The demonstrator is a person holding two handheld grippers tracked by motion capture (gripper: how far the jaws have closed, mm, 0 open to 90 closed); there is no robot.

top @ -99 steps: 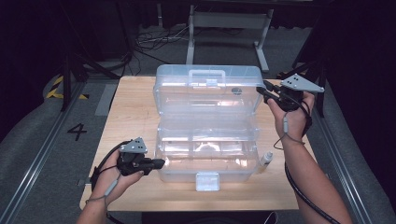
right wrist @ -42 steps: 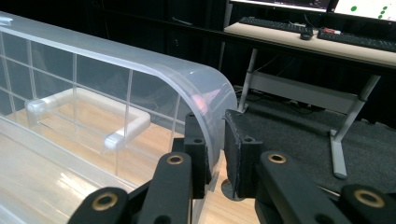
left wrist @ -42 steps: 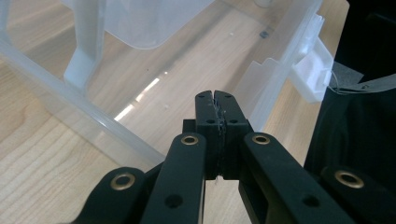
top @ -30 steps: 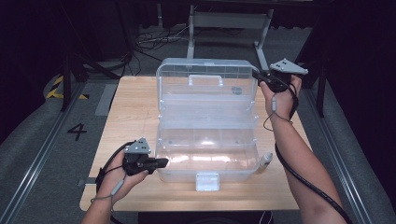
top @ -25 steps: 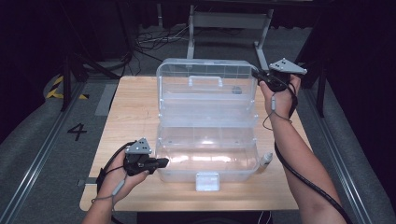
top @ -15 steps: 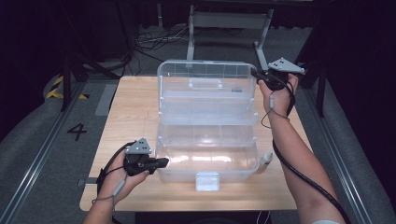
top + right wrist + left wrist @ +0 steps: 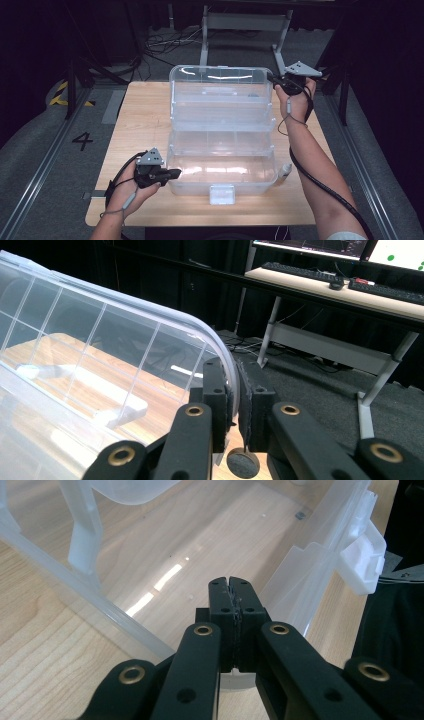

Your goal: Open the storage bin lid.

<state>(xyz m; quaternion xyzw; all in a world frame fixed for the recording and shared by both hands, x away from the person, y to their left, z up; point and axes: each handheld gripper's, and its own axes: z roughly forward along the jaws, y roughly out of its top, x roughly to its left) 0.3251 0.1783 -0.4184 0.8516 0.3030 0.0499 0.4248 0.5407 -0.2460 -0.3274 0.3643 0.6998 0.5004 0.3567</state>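
We have swung the lid [image 7: 220, 80] of the clear box [image 7: 222, 172] from flat to upright at the table's [image 7: 145, 115] far side; our right claw [image 7: 276, 81] pinches its rim, our left claw [image 7: 172, 173] stays closed, empty.

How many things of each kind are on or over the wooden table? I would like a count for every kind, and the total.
Clear plastic box: 1
Hand-held claws: 2, the left claw shut at the box's low wall, the right claw pinching the lid
Small pen-like thing beside the box: 1
Total: 4
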